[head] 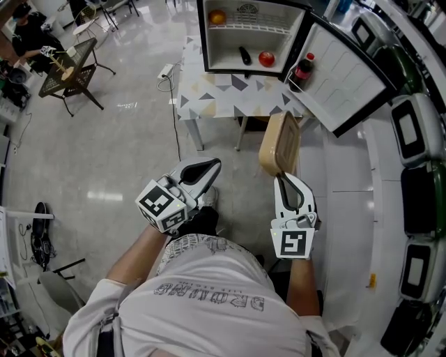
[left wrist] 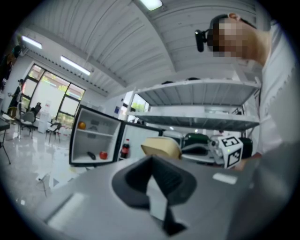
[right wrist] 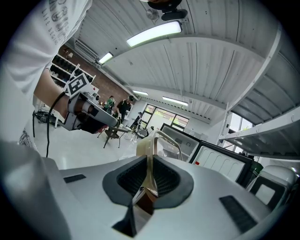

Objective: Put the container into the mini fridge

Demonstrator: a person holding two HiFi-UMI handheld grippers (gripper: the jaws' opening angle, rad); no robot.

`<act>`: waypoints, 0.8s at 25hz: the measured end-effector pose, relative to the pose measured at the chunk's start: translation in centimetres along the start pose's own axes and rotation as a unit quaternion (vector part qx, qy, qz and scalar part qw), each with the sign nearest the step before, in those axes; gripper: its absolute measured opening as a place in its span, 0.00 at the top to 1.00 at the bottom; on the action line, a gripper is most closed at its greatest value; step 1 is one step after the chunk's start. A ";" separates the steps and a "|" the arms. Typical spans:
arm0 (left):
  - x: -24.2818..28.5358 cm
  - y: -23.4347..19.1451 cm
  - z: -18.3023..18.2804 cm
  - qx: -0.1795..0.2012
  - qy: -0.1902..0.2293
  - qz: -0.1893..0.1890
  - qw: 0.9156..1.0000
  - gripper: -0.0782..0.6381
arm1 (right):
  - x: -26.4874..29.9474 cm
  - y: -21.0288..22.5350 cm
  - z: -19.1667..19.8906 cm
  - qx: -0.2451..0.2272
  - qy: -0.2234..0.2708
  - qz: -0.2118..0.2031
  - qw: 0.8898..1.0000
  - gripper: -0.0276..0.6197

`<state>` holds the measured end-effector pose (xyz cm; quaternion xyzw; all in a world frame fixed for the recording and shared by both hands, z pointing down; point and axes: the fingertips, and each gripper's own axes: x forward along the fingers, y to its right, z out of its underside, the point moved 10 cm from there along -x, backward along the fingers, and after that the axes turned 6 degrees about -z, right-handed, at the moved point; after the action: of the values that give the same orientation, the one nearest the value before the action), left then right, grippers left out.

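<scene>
In the head view, your right gripper (head: 284, 180) is clamped on the lower edge of the tan container (head: 280, 143), which stands upright in the air short of the table (head: 223, 94). The mini fridge (head: 230, 42) stands open on that table, its door (head: 345, 73) swung right, with open floor (head: 139, 139) before it. The print on your shirt (head: 209, 300) is upside down and unreadable.

In the left gripper view, the left gripper (left wrist: 152, 164) has its jaws together with nothing between them.

In the right gripper view, the pads press the container's rim, with the fridge ahead.

Patterned bench (head: 223, 97) (grey and yellow triangles) on a pale floor (head: 125, 153); orange fruit (head: 217, 17) above a red fruit (head: 266, 58) and dark oblong item (head: 245, 55); red-capped dark bottle (head: 302, 70) to their right; black mesh table (head: 73, 66) far left.
</scene>
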<state>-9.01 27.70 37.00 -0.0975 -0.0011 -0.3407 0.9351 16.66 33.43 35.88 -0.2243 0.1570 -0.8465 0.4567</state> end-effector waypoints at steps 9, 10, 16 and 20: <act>3.5 -3.2 0.1 -0.006 0.001 0.008 1.000 0.88 | 3.7 2.3 1.0 -0.003 -0.007 0.000 1.000 0.91; 4.0 -3.8 0.2 -0.008 0.001 0.009 1.000 0.88 | 4.2 2.6 1.1 -0.002 -0.009 0.000 1.000 0.91; 6.8 -7.2 -0.3 -0.010 -0.003 0.017 1.000 0.88 | 7.8 4.5 1.3 -0.001 -0.016 0.003 1.000 0.91; 8.7 -10.2 -0.7 -0.012 -0.006 0.023 1.000 0.88 | 11.0 5.8 1.4 0.000 -0.018 0.004 1.000 0.91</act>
<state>-8.88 14.43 38.79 -0.1110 -0.0004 -0.3189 0.9413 16.16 20.95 36.99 -0.2391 0.1494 -0.8403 0.4630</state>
